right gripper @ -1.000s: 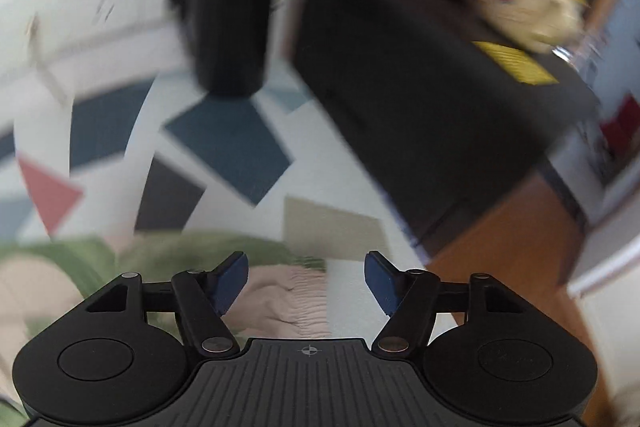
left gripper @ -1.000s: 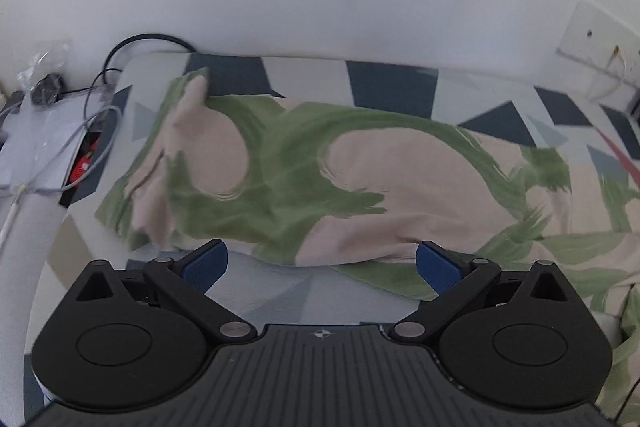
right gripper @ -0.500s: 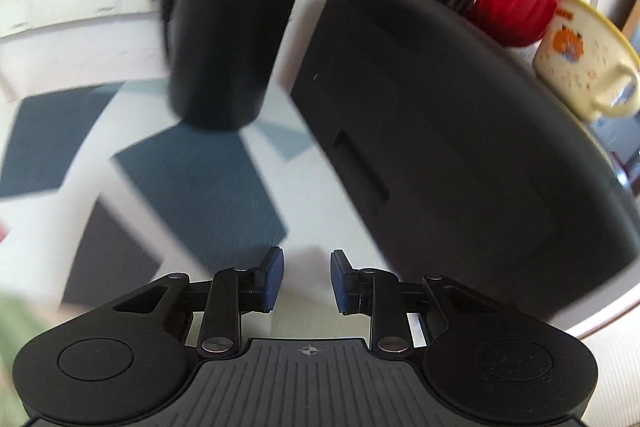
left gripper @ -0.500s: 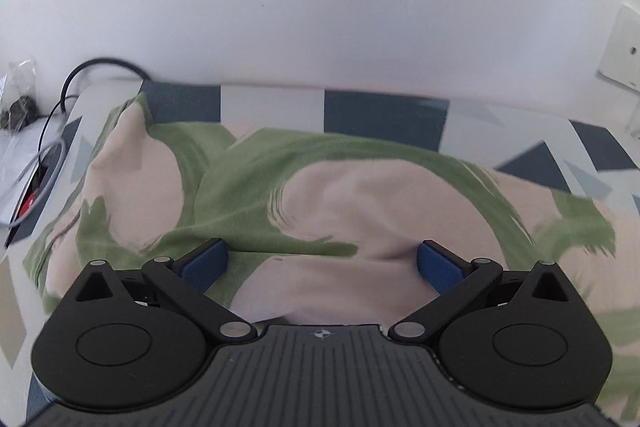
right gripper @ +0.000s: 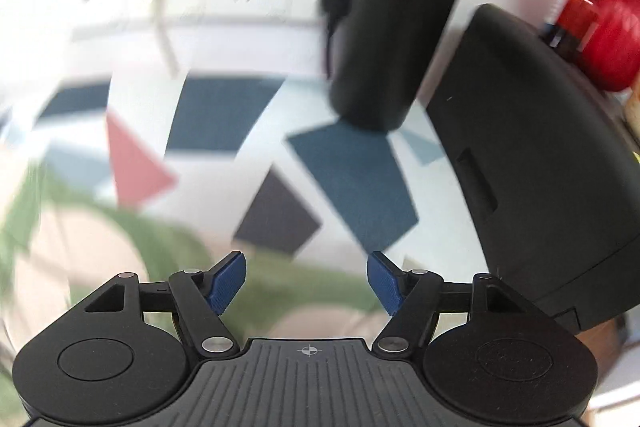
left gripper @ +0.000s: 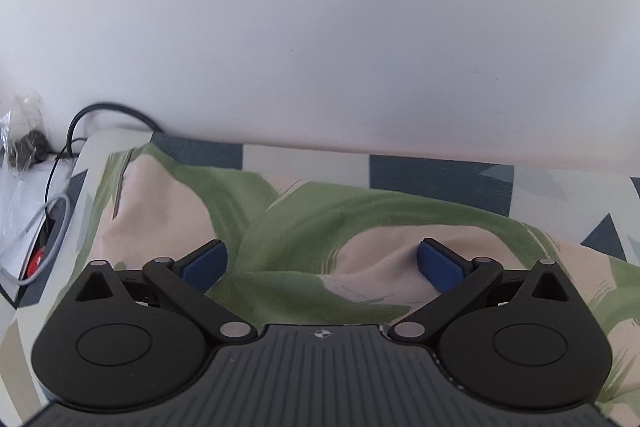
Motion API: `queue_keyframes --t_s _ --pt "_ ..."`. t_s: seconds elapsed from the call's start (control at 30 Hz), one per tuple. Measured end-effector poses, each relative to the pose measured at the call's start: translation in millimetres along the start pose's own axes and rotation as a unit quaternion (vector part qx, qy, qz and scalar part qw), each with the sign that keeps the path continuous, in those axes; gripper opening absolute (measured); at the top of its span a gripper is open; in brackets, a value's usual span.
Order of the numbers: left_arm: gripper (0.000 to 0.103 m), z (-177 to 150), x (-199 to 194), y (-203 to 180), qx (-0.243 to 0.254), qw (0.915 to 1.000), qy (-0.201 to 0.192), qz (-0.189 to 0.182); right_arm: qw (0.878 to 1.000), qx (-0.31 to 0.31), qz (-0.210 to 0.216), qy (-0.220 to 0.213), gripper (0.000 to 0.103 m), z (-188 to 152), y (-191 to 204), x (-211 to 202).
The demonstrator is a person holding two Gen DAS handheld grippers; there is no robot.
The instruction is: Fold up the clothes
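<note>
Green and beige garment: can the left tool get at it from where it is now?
Probably yes. The left tool is open, with a raised fold of the green and beige garment lying directly between its blue pads. Nothing is visibly in the way; whether the pads touch the cloth is unclear.

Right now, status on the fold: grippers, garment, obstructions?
Left gripper open, low over the green-and-beige garment. Right gripper opening, nothing gripped. Black cylinder and black case stand beyond the cloth.
</note>
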State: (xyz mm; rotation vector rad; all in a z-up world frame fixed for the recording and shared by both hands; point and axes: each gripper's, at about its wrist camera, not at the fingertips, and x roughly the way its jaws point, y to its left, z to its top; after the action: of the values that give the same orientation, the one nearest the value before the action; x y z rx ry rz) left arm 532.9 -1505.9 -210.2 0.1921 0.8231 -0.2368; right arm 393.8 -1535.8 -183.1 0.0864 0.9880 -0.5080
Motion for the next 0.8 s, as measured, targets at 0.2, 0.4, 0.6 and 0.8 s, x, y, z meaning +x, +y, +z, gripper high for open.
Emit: queue_keyframes --t_s 0.2,0.4,0.6,0.8 --pt "0.103 -15 -12 22 0.036 0.9991 -0.003 0.022 0.995 0.089 0.036 -0.004 0.053 -13 -14 9" --pt "0.103 -41 -29 60 -0.014 0.9998 0.011 0.012 0.999 0.017 0.002 -0.036 0.003 1 18 13" --pt "0.103 -72 -55 83 -0.027 0.9993 0.019 0.016 0.998 0.018 -0.018 -0.051 0.002 24 34 17" --pt "0.103 -116 -93 110 -0.058 0.9976 0.033 0.022 0.999 0.011 -0.001 -0.051 0.002 29 48 16"
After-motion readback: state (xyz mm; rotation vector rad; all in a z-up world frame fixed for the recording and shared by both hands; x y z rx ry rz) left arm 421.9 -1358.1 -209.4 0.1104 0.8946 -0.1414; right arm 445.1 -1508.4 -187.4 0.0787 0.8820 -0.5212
